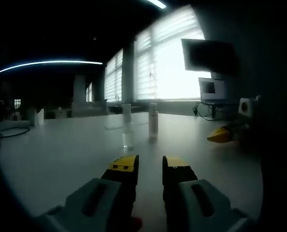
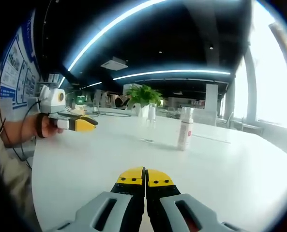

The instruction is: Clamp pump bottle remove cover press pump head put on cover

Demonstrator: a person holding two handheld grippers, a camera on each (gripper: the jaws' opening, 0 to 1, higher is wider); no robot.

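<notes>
Two bottles, clear (image 1: 128, 129) and white (image 1: 153, 123), stand upright; left claw (image 1: 150, 166) parted, right claw (image 2: 144, 178) closed empty.

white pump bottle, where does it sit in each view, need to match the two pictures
Left gripper view: the white pump bottle stands just above centre, right of the clear bottle.
Right gripper view: it stands right of centre, again right of the clear bottle.
Shared landmark: the clear bottle on the white table.
</notes>
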